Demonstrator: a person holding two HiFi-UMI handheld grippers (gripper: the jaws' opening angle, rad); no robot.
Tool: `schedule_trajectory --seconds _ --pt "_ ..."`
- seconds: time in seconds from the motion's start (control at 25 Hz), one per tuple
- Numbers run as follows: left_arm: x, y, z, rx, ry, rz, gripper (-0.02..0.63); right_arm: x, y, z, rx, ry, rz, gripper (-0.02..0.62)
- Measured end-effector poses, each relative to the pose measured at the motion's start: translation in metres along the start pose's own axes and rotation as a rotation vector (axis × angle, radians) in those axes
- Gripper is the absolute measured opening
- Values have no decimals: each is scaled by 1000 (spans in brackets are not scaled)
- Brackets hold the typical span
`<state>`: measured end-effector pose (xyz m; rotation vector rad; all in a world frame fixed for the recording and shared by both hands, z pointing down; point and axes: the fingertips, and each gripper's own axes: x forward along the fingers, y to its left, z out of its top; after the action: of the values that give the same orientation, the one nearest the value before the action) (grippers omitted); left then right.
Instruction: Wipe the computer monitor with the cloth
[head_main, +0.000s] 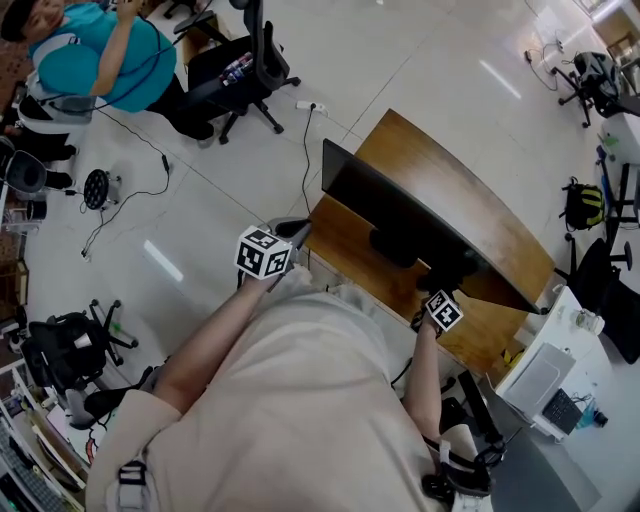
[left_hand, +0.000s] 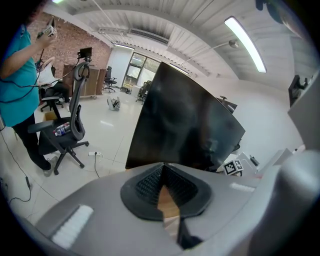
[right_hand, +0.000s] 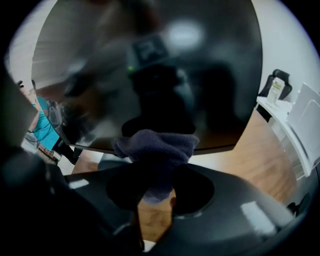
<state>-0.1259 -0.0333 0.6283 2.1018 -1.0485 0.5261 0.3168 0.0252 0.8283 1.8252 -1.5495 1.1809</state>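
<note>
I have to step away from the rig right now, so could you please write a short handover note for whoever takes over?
Left gripper: shut and empty, over the wooden desk, facing the monitor.
Right gripper: shut on the dark cloth, at the screen's lower edge; I cannot tell whether it touches.
Done: the cloth is in hand and at the monitor. How much is already wiped does not show.
Left: wipe the cloth across the whole screen.
</note>
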Motion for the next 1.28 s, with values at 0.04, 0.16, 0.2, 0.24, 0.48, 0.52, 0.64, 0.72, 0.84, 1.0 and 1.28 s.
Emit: schedule_trajectory --seconds 0.04,0.16,0.2,0.24,0.48,0.52,0.64,0.72,0.84,1.0,1.28 --pt "-1 2 1 1 -1 -1 -2 1 5 0 -1 3 5 118" --pt "-5 8 4 3 -4 -1 -2 3 18 -1 -6 7 19 118" --pt "-6 11 5 3 -6 1 -2 4 21 -1 -6 8 23 118" --pt "-7 14 6 2 -7 3 -2 4 25 -1 -3 9 24 118" --pt "-12 28 14 2 -18 2 -2 9 46 -3 0 22 39 118" --pt "-13 31 15 3 -19 1 -2 10 52 -3 -4 25 45 118" --pt "-14 37 19 5 -19 -4 -2 12 72 -4 -13 33 62 118" --pt "-15 41 21 5 -20 -10 -2 14 85 -4 -22 36 74 118" --pt "-16 48 23 2 -19 -14 -2 17 106 -5 -36 45 90 118" --pt "-19 62 24 -7 -16 -17 -2 21 131 -6 -52 55 111 118" --pt "-21 81 28 -4 -3 -36 -2 28 176 -10 -85 75 142 118"
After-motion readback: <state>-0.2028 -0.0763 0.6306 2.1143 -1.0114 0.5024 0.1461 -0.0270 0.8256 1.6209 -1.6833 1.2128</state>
